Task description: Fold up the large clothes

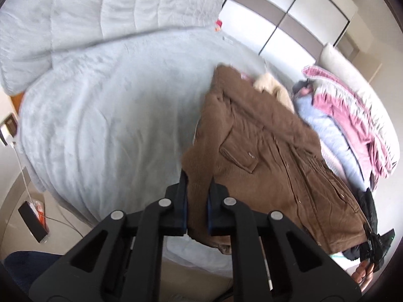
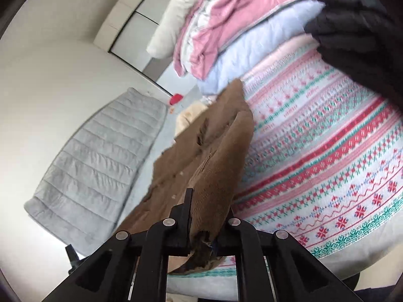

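Observation:
A brown coat (image 1: pixel 267 146) with a cream fur collar (image 1: pixel 272 85) lies stretched over the pale grey bed cover (image 1: pixel 100 115). My left gripper (image 1: pixel 197 188) is shut on the near hem corner of the coat, with brown cloth pinched between its black fingers. In the right wrist view the brown coat (image 2: pixel 201 156) runs away from me toward the collar. My right gripper (image 2: pixel 204 211) is shut on the other hem corner; cloth bulges over its right finger and hides it. The right gripper (image 1: pixel 375 249) also shows at the far lower right of the left wrist view, held by a hand.
A stack of folded clothes (image 2: pixel 226 32), pink over pale blue, sits at the bed's far side beside a cream pillow (image 1: pixel 352 80). A patterned red-and-green quilt (image 2: pixel 327 156) covers the right part. A black garment (image 2: pixel 357 32) lies upper right. The grey padded headboard (image 2: pixel 100 161) stands left.

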Motion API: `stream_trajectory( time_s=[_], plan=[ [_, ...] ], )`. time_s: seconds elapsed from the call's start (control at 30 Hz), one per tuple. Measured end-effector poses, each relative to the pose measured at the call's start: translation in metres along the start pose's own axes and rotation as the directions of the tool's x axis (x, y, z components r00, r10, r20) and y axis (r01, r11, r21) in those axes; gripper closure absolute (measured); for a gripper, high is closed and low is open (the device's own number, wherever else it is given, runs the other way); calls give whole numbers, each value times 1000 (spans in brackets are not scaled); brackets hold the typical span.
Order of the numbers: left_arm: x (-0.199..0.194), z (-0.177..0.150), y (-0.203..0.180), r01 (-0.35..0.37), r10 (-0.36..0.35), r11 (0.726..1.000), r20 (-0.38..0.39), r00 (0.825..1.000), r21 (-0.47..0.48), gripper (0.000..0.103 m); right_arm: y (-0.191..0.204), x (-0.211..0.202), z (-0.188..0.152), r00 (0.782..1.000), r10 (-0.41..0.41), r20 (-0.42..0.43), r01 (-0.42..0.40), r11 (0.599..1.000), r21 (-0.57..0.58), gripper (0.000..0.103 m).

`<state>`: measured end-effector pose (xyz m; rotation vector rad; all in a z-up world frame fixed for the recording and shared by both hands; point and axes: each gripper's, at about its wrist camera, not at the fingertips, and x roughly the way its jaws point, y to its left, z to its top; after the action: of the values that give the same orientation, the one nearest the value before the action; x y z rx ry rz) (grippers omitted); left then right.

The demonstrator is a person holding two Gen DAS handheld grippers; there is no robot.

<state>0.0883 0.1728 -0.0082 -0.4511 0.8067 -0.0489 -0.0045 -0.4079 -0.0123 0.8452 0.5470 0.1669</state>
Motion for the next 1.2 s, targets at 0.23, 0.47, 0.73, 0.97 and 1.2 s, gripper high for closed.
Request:
stream_trajectory(
  time_s=[0.23, 0.47, 0.73, 0.97, 1.2],
  plan=[
    [-86, -3, -1, 99, -99, 995, 109, 989, 6, 91, 50, -63, -2, 995, 88, 54, -82, 992, -99, 93],
    [-131, -33, 0, 107, -110, 994, 145, 983, 31, 91, 72, -117, -17, 985, 144, 93, -132, 984, -122, 93],
    [-69, -40, 16, 32, -32, 999, 27, 999, -18, 90, 17, -63, -36, 997, 76, 4, -77, 997, 27, 93],
    [-46, -23, 3, 9, -9, 1000, 22, 1000, -15, 90, 6, -36, -18, 999, 38, -19, -37, 998, 54, 93],
    [-6, 18, -9, 16, -16, 1000, -20, 1000, -26, 90, -7, 10, 15, 997, 64, -49, -58, 992, 109, 93]
  ],
)
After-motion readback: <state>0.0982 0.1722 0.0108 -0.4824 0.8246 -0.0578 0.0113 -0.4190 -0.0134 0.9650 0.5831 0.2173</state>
